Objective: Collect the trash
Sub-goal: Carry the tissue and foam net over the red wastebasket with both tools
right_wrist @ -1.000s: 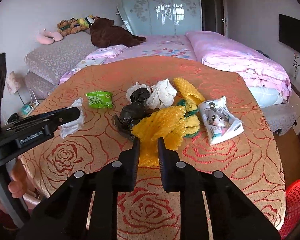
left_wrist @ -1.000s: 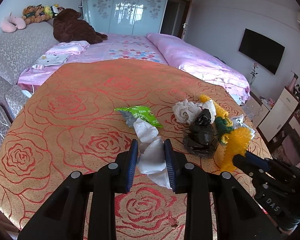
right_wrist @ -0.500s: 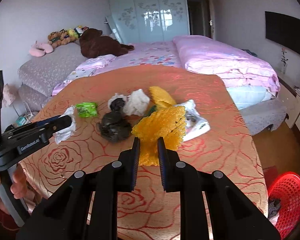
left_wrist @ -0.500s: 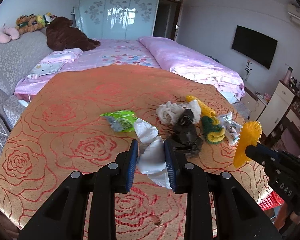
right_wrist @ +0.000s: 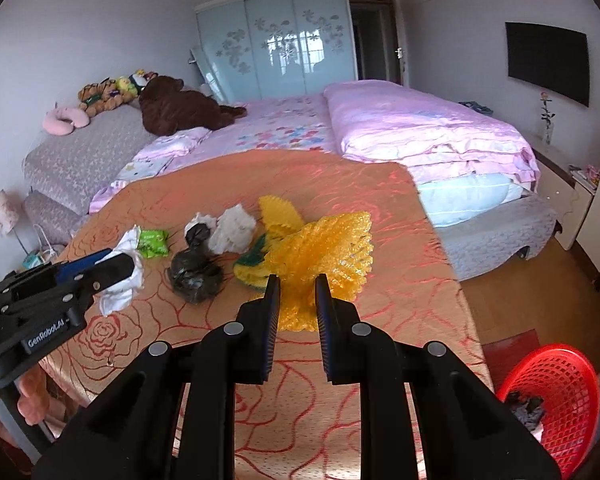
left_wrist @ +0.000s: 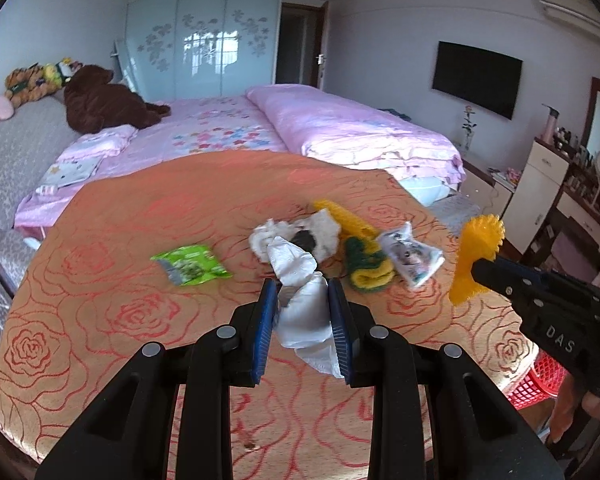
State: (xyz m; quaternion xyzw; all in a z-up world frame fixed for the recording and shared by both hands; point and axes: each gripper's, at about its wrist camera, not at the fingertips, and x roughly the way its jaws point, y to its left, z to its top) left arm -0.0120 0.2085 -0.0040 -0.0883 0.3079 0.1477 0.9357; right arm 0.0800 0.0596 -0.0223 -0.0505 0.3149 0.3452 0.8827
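Trash, red basket [right_wrist: 556,396], perhaps dark scraps [right_wrist: 526,410] inside

Two tools are up, the left tool [left_wrist: 302,296] and the right tool [right_wrist: 296,292]. One white tissue [left_wrist: 300,280], one yellow foam net [right_wrist: 320,252], one green packet [left_wrist: 190,264], one black bag [right_wrist: 194,268], one red basket [right_wrist: 556,392].

My left wrist camera looks forward and down along its fingers from close above the near edge of the table [left_wrist: 100,280], facing the bed [left_wrist: 228,136] and wardrobe [left_wrist: 204,40]. My right wrist camera sits alongside, aimed likewise. Both share the table [right_wrist: 400,208], bed, and red basket [right_wrist: 556,384].
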